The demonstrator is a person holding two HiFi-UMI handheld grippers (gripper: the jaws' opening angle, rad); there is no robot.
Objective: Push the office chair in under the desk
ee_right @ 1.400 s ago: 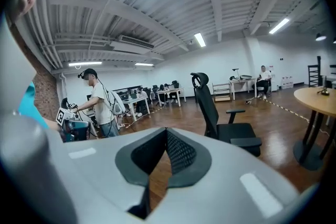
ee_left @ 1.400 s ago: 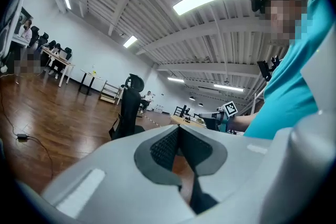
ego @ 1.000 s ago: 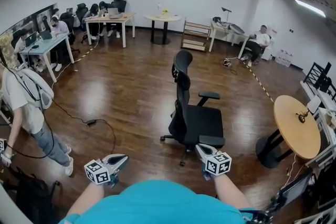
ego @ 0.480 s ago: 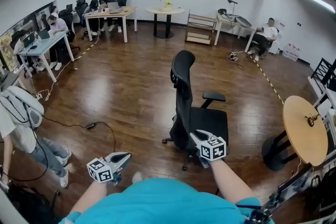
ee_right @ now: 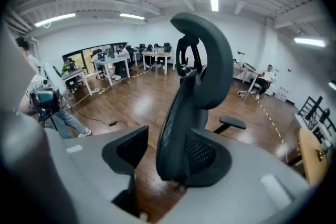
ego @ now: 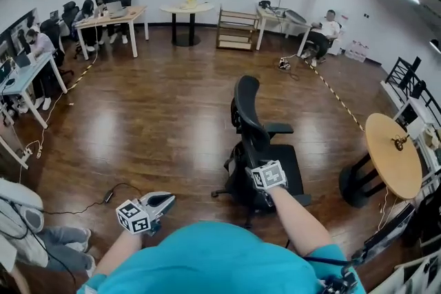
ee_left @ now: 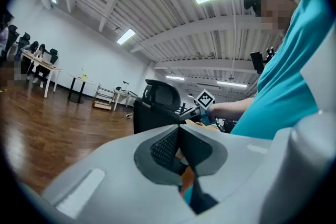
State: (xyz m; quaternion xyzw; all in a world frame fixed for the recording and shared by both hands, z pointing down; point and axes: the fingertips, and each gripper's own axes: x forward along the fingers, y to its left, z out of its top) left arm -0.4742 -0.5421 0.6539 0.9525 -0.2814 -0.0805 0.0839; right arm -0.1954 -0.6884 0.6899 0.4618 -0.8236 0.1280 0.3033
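Chair: your office chair (ego: pixel 258 148) stands out on the open wood floor (ego: pixel 158 113); the white desks (ego: pixel 110 14) are well apart from it; the round table (ego: pixel 393 155) sits nearer, on your right.
Right gripper (ego: pixel 262 179): jaws wide apart; backrest (ee_right: pixel 197 97) edge stands between them, not clamped.
Left gripper (ego: pixel 160 203): jaws pressed together, nothing in them; low at your side.
Handling: probably heavy but free-rolling on its wheeled base (ego: pixel 222 191); the seat may swivel; take the stiff backrest rim, not the mesh; push steadily.

I've brought my right gripper (ego: pixel 253 173) forward to the office chair (ego: pixel 247 101); its backrest now sits between the parted jaws, seemingly touching the right one.
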